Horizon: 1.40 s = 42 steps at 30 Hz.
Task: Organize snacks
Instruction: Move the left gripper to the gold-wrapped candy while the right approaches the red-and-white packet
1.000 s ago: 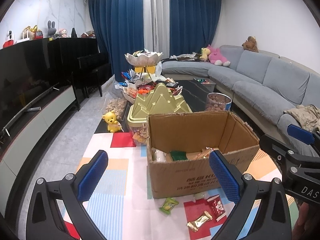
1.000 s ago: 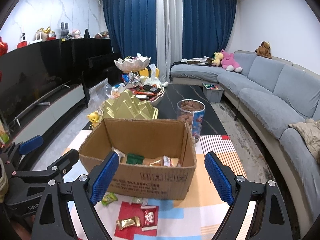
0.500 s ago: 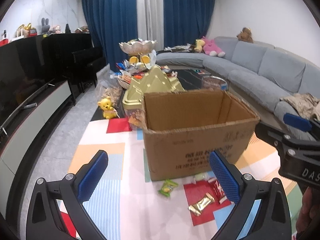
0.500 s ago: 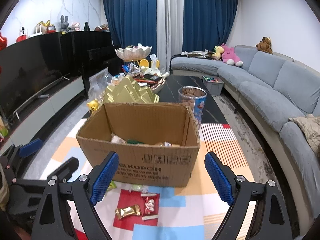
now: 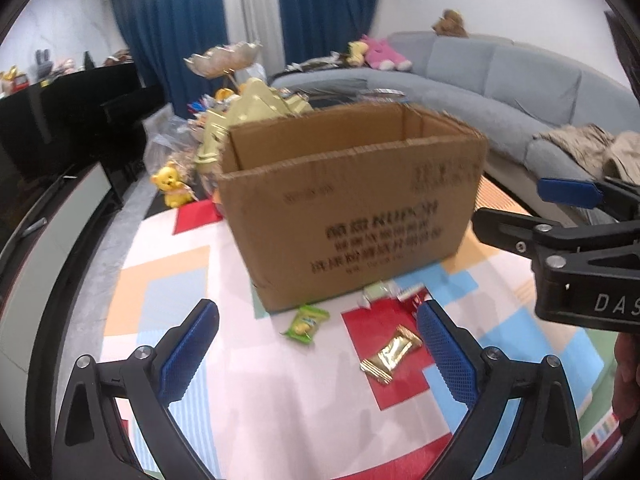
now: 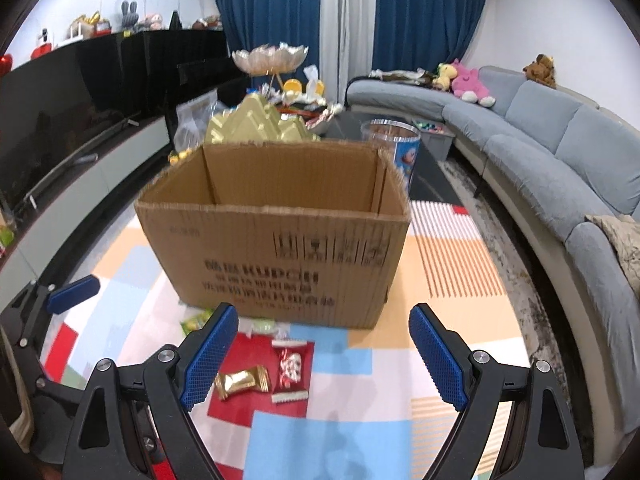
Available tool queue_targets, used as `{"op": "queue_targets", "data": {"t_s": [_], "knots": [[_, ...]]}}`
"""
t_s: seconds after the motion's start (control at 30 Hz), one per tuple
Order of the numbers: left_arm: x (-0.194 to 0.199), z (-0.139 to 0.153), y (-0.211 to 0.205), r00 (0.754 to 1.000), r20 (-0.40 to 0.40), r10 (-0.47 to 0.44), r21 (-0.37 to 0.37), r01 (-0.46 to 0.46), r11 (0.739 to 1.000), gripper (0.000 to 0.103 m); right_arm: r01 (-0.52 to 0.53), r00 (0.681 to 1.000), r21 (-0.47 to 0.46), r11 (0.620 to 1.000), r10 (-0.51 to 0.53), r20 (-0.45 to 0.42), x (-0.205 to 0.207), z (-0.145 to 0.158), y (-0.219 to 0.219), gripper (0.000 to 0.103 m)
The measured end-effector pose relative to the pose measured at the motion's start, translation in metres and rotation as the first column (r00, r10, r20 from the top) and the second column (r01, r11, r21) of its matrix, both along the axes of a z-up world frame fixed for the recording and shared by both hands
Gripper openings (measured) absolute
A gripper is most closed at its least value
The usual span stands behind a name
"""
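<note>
While both tools gape, L tool (image 5: 318,350) over gold snack (image 5: 391,354), nr box (image 5: 352,208)

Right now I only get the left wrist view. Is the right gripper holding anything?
Observer: No. The right wrist view shows the right gripper open, with nothing between its fingers.
Operator: What is just ahead of it?
Observer: A red and white packet lies flat on the mat, beside the gold packet. Both are in front of the cardboard box.
Operator: Anything behind the box on the sofa side?
Observer: A clear tub with a cartoon label stands behind that corner.
</note>
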<state>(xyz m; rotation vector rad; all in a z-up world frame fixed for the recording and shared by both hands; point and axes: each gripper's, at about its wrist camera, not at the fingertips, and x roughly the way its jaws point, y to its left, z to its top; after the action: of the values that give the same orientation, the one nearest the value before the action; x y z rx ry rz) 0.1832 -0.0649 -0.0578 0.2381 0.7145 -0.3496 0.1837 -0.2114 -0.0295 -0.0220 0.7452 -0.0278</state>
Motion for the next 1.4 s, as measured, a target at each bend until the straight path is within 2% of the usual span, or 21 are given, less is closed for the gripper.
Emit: {"op": "queue_targets", "data": {"t_s": [0.13, 0.3, 0.4, 0.47, 0.63, 0.77, 0.93, 1.03, 1.27, 1.37, 1.4], "knots": [[0.001, -0.01, -0.007, 0.998, -0.031, -0.056, 0.02, 0.057, 0.998, 0.098, -0.015, 0.998, 0.001, 1.0, 0.015, -0.058, 0.002, -0.016, 0.001, 0.087], [0.004, -0.024, -0.014, 0.988, -0.091, -0.125, 0.013, 0.126, 0.992, 0.094, -0.034, 0.99, 0.016, 0.999, 0.036, -0.136, 0.009, -0.031, 0.001, 0.08], [0.009, -0.035, -0.018, 0.975, -0.145, -0.168, 0.003, 0.171, 0.985, 0.089, -0.044, 0.981, 0.024, 0.999, 0.048, -0.187, 0.015, -0.042, 0.001, 0.072], [0.013, -0.04, -0.02, 0.967, -0.17, -0.188, 0.004, 0.192, 0.981, 0.084, -0.053, 0.976, 0.03, 0.998, 0.059, -0.211, 0.018, -0.047, 0.0, 0.07], [0.022, -0.049, -0.027, 0.947, -0.225, -0.23, -0.003, 0.236, 0.972, 0.081, -0.067, 0.961, 0.047, 0.997, 0.077, -0.267, 0.027, -0.059, 0.001, 0.069], [0.03, -0.056, -0.034, 0.922, -0.277, -0.272, 0.005, 0.284, 0.959, 0.074, -0.073, 0.94, 0.073, 0.995, 0.093, -0.329, 0.036, -0.068, 0.001, 0.069], [0.037, -0.06, -0.045, 0.892, -0.341, -0.295, 0.05, 0.331, 0.942, 0.067, -0.085, 0.905, 0.081, 0.993, 0.111, -0.41, 0.049, -0.076, 0.001, 0.069], [0.041, -0.058, -0.051, 0.874, -0.367, -0.317, 0.065, 0.364, 0.929, 0.066, -0.093, 0.884, 0.094, 0.991, 0.126, -0.45, 0.057, -0.081, 0.003, 0.069], [0.047, -0.065, -0.068, 0.82, -0.455, -0.347, 0.079, 0.426, 0.901, 0.062, -0.088, 0.854, 0.106, 0.99, 0.13, -0.503, 0.069, -0.091, 0.005, 0.068], [0.05, -0.071, -0.072, 0.809, -0.478, -0.342, 0.089, 0.432, 0.897, 0.058, -0.083, 0.848, 0.101, 0.991, 0.123, -0.515, 0.076, -0.092, 0.003, 0.068], [0.051, -0.073, -0.074, 0.806, -0.486, -0.338, 0.095, 0.433, 0.896, 0.057, -0.08, 0.845, 0.103, 0.991, 0.122, -0.521, 0.077, -0.094, 0.002, 0.065]]}}
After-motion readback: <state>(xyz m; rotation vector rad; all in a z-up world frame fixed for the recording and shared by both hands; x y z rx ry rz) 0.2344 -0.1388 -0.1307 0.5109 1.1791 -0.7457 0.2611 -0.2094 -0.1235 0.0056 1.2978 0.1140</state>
